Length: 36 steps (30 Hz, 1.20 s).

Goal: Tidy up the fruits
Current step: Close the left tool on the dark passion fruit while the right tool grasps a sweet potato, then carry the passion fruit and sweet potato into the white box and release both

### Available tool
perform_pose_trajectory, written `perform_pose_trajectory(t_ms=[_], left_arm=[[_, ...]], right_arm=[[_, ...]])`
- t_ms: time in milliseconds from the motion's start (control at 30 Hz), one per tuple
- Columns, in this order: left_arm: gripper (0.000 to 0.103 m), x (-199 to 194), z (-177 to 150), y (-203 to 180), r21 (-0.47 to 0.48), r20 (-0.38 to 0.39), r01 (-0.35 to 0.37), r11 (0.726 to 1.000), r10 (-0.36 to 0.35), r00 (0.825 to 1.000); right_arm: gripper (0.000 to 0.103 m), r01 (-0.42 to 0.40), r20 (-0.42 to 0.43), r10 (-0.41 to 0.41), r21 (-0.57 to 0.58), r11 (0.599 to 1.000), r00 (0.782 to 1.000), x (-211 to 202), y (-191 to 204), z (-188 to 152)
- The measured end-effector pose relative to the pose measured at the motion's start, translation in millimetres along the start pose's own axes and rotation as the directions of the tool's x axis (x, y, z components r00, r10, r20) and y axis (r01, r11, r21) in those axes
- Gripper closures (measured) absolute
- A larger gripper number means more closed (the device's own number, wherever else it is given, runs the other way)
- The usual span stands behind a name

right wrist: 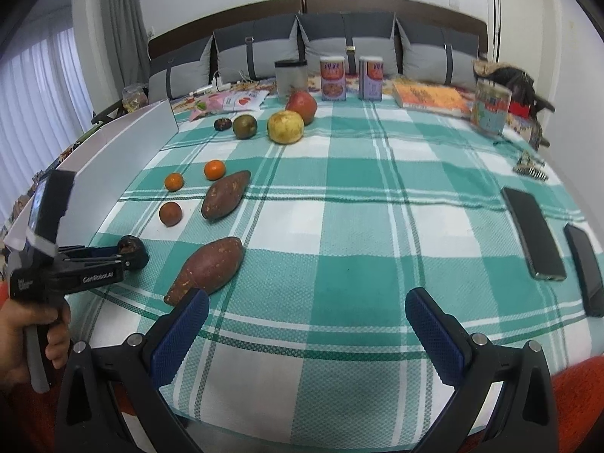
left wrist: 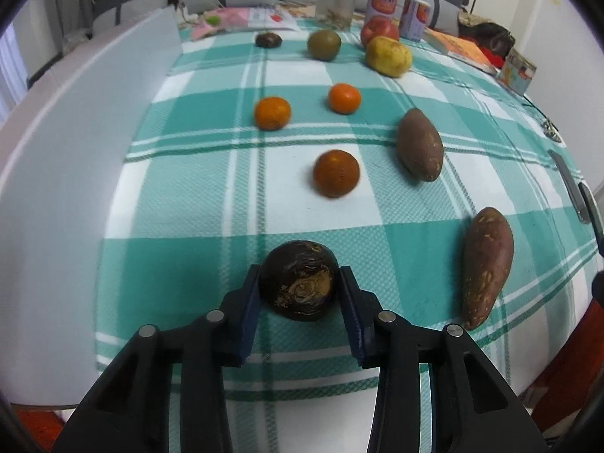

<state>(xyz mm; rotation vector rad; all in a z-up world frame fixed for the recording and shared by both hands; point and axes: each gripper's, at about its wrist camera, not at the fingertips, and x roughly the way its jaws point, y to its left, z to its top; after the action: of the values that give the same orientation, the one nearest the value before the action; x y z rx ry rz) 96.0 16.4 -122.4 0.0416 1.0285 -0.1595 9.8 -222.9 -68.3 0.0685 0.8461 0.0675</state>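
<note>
Dark brown and mottled, the passion fruit sits on the checked cloth near the table's front edge, and our left gripper has its blue pads pressed against both its sides. Just to its right lies a sweet potato; a second sweet potato and three tangerines, the nearest tangerine ahead of us, lie farther back. Our right gripper hangs wide open over bare cloth, holding nothing.

At the far edge a clear jar holds something we cannot make out, beside two labelled canisters whose print is too blurred to read. Only the right wrist view shows the "GenRobot.AI" lettering on the left gripper's body, the hand gripping it, and two phones on the cloth.
</note>
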Motion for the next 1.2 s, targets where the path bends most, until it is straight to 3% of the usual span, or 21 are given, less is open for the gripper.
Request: perform_pose_trajectory(t_ms=[100,233,267,300,467,500,533,567,600,733,833,933,1033,1133,1200], left_arm=[[0.063,-10,0,11,-0.034,0.026,0.015,0.999,-0.014,1.000],[0.063,-23,2,29,-0.075,0.060,0.033,0.997,-0.028,0.998],[0.063,-26,2,32,-0.086,0.066,0.041,0.995,-0.035,0.997],[0.063,-28,3,35,-0.093,0.073,0.047,0.995,-0.040,0.997],[0.063,-35,3,41,-0.103,0.084,0.054,0.993,-0.045,0.995],[0.063,-38,2,41,-0.101,0.087,0.055,0.993,-0.047,0.995],[0.063,-40,2,42,-0.097,0.091,0.056,0.994,-0.047,0.995],[0.063,-44,1,43,-0.092,0.094,0.056,0.994,-0.047,0.994],[0.063,-46,1,44,-0.091,0.096,0.057,0.994,-0.049,0.994],[0.063,-63,2,57,-0.133,0.090,0.092,0.987,-0.080,0.993],[0.063,-99,18,82,-0.212,0.131,0.146,0.966,-0.120,0.984],[0.063,-141,42,118,-0.243,0.195,0.109,0.964,-0.062,0.979],[0.063,-155,57,168,-0.307,0.194,0.039,0.951,0.022,0.981],[0.063,-137,58,220,-0.376,0.113,-0.065,0.924,0.115,0.987],[0.063,-118,51,246,-0.404,0.045,-0.125,0.906,0.156,0.987]], right_arm=[[0.000,-0.109,-0.066,0.113,0.067,0.992,0.991,19,-1,26],[0.002,-0.211,-0.208,0.245,0.171,0.962,0.947,74,12,87],[0.014,-0.219,-0.245,0.262,0.188,0.957,0.933,90,18,98],[0.028,-0.217,-0.284,0.269,0.201,0.955,0.920,107,25,108],[0.038,-0.132,-0.451,0.239,0.256,0.958,0.860,185,53,126],[0.049,-0.103,-0.483,0.214,0.246,0.964,0.849,197,57,125],[0.051,-0.090,-0.499,0.210,0.254,0.963,0.841,204,59,123],[0.055,-0.085,-0.494,0.206,0.255,0.963,0.845,203,60,124],[0.063,-0.101,-0.505,0.224,0.259,0.961,0.834,204,64,124],[0.063,-0.123,-0.518,0.241,0.251,0.960,0.821,194,64,123],[0.063,-0.203,-0.460,0.296,0.242,0.949,0.837,165,73,145],[0.063,-0.320,-0.404,0.377,0.203,0.925,0.833,134,113,174],[0.063,-0.484,-0.369,0.490,0.115,0.867,0.790,101,191,198],[0.063,-0.598,-0.399,0.559,0.032,0.801,0.727,88,272,198],[0.063,-0.628,-0.425,0.564,-0.013,0.778,0.708,89,313,189]])
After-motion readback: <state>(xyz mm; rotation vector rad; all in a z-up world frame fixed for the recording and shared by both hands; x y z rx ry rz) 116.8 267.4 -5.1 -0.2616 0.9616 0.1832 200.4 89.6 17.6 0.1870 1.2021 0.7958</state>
